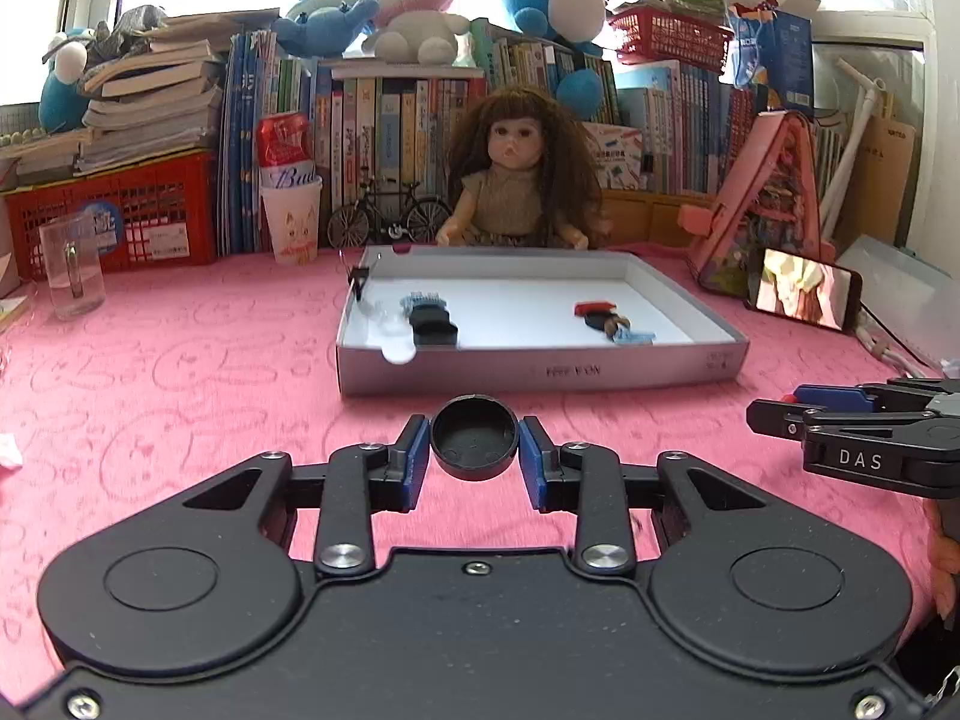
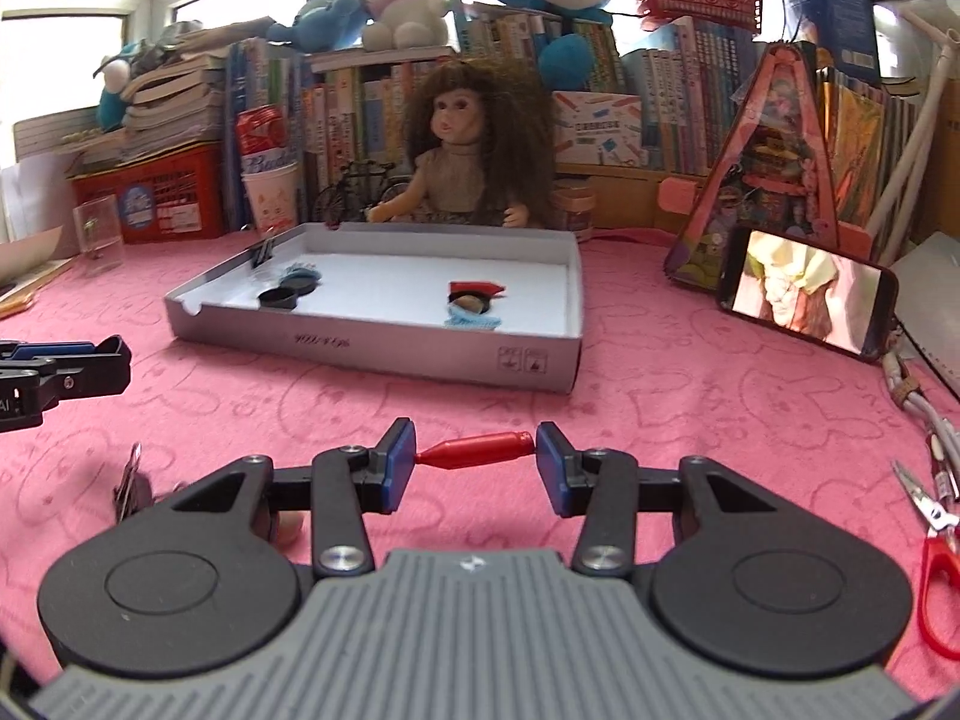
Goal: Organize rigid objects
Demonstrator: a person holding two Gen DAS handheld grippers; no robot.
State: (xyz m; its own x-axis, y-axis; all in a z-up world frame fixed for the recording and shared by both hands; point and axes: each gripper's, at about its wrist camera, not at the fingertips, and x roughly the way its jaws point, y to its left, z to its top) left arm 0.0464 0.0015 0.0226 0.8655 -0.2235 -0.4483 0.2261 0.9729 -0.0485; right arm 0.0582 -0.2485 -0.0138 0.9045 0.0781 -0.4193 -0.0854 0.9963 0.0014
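Left gripper [image 1: 474,455] clamps a black cap [image 1: 474,438]; right gripper [image 2: 475,461], marked "DAS", pinches a red cap [image 2: 477,450].

Both views are taken from low over the pink-clothed counter [image 1: 180,360], each from just behind its own claw and aimed forward and slightly downward toward the book-lined back wall. The left wrist view is faced almost squarely at the shallow grey cardboard tray [image 1: 540,369], seen close ahead. In the right wrist view the same tray [image 2: 384,354] is seen from farther right, at an angle. The brown-haired doll [image 1: 519,180], the tray and the propped black smartphone [image 1: 804,294] are shared by both views. Each claw is caught at the edge of the other's view.
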